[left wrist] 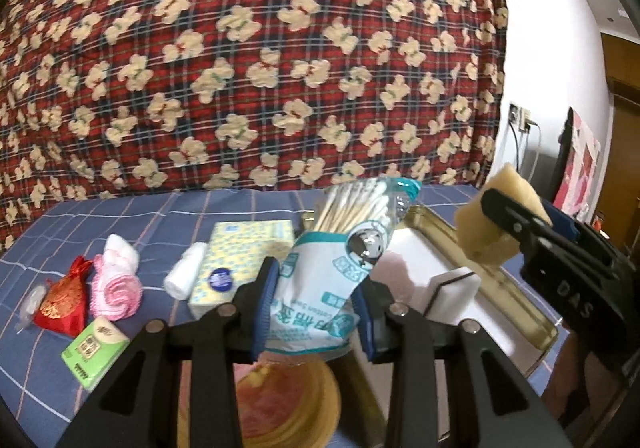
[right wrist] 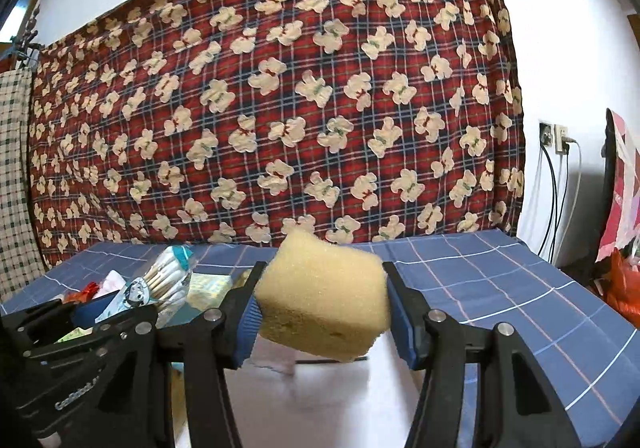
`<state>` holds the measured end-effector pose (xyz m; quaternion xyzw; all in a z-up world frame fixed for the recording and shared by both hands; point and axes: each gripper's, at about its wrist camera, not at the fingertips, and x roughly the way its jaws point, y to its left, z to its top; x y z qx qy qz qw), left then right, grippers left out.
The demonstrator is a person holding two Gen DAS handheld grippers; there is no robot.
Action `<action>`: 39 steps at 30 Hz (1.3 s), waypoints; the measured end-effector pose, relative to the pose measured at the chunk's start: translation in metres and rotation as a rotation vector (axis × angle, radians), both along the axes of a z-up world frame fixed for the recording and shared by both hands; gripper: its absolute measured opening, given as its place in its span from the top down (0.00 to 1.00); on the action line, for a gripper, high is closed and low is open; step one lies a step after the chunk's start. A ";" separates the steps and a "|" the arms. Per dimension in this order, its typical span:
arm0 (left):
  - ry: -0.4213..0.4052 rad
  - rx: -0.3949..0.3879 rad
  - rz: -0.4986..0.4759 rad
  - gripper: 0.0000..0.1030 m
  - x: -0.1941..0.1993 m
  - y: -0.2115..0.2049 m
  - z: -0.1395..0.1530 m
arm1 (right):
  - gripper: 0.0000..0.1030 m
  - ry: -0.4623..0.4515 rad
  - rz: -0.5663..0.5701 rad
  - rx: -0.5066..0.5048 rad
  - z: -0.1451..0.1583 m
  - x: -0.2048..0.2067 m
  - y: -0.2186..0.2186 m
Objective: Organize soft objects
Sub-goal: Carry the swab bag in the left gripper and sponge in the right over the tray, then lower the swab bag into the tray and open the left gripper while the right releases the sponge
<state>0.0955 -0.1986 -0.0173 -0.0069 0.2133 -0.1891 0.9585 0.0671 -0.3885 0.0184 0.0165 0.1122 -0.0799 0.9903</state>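
My left gripper (left wrist: 316, 308) is shut on a teal-and-white bag of cotton swabs (left wrist: 320, 288), held upright above the blue checked tablecloth. My right gripper (right wrist: 320, 312) is shut on a yellow sponge (right wrist: 324, 300), squeezed between its blue pads; from the left wrist camera that sponge (left wrist: 476, 232) and the right gripper (left wrist: 500, 224) hang at the right over a white tray (left wrist: 416, 244) with a gold rim. In the right wrist view the swab bag (right wrist: 160, 288) and the left gripper (right wrist: 132, 312) show at the lower left.
On the cloth at the left lie a red pouch (left wrist: 64, 300), a rolled pink towel (left wrist: 116, 284), a green tissue pack (left wrist: 94, 348), a white roll (left wrist: 186, 272) and a yellow tissue box (left wrist: 240, 260). A white block (left wrist: 456, 296) stands in the tray. A bear-print blanket (left wrist: 256, 60) hangs behind.
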 end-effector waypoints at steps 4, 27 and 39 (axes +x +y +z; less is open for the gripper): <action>0.014 0.035 -0.033 0.67 0.001 -0.017 0.003 | 0.44 0.039 0.019 0.038 0.003 0.009 -0.017; 0.157 0.167 -0.085 0.62 0.025 -0.060 -0.007 | 0.36 0.298 0.088 0.058 -0.003 0.077 -0.046; 0.068 0.120 -0.038 0.28 0.006 -0.040 0.008 | 0.24 0.236 0.064 0.089 0.001 0.063 -0.047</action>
